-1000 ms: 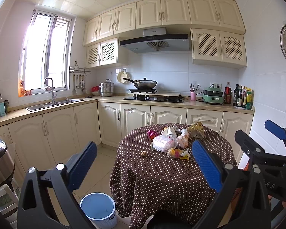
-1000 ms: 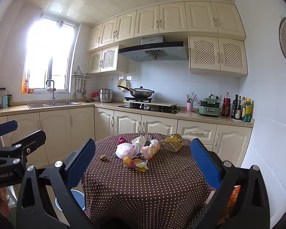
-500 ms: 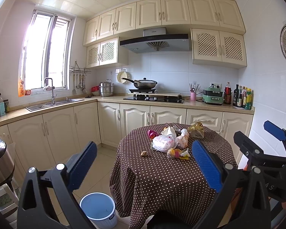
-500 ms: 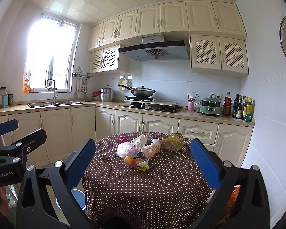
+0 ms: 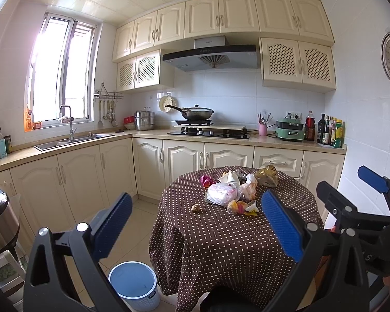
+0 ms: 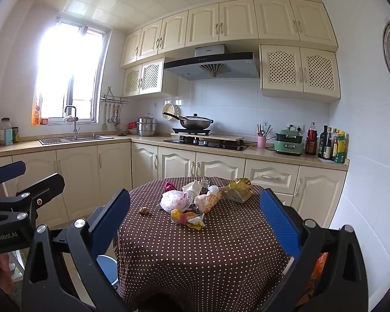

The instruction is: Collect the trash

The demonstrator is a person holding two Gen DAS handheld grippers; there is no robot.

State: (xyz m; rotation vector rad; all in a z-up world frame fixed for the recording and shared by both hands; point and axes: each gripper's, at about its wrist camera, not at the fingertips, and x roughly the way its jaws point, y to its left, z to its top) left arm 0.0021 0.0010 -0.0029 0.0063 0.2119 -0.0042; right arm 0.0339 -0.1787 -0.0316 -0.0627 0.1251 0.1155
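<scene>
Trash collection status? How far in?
Nothing looks done: the blue plastic bin on the floor looks empty. Nothing in hand: left gripper and right gripper are both open, short of the table. Left: the whole pile of crumpled bags and wrappers on the brown polka-dot tablecloth.

In front of me there's a round table [image 6: 202, 254] covered with a brown polka-dot cloth that hangs way down the sides. All the trash sits bunched toward the far half: a white plastic bag [image 6: 175, 200], a pink wrapper [image 6: 169, 186], a crumpled gold bag [image 6: 238, 189], a yellowish bundle [image 6: 186, 218] closest to me, and one little brown lump [image 6: 144, 210] off by itself on the left.
</scene>
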